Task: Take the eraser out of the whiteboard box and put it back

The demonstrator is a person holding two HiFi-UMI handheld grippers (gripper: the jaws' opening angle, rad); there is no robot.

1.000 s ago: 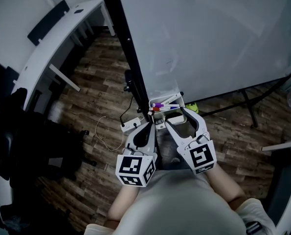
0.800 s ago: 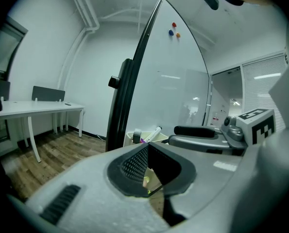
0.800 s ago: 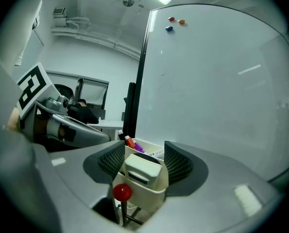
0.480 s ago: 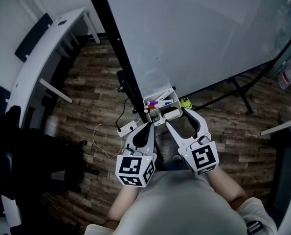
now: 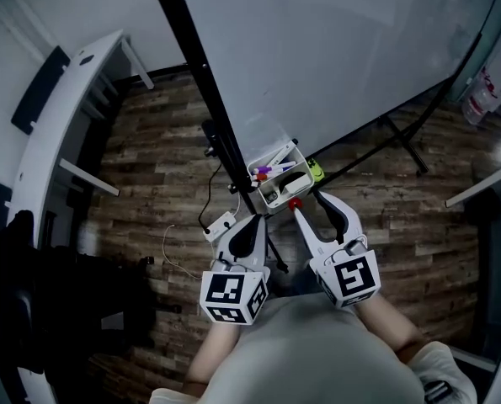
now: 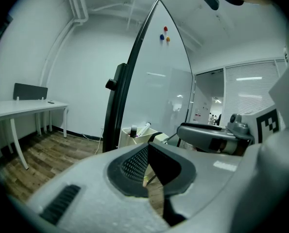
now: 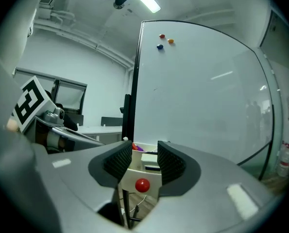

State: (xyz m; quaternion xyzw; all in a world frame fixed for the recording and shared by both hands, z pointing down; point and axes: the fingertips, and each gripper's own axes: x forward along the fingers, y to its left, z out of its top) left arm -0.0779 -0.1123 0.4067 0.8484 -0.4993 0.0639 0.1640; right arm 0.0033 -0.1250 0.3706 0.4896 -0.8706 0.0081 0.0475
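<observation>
Right gripper [image 7: 144, 154] fingers apart, just been closing, nothing gripped; whiteboard box [image 7: 132, 178] just ahead. Left gripper [image 6: 146, 152] fingers together, empty.

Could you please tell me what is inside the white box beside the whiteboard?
The box holds several markers, one with a purple cap, and a pale eraser lying beside them. They cover the bottom of the box, so anything beneath them cannot be seen.

One whiteboard [image 5: 334, 49], one box [image 7: 133, 174], one eraser [image 7: 151, 162]
</observation>
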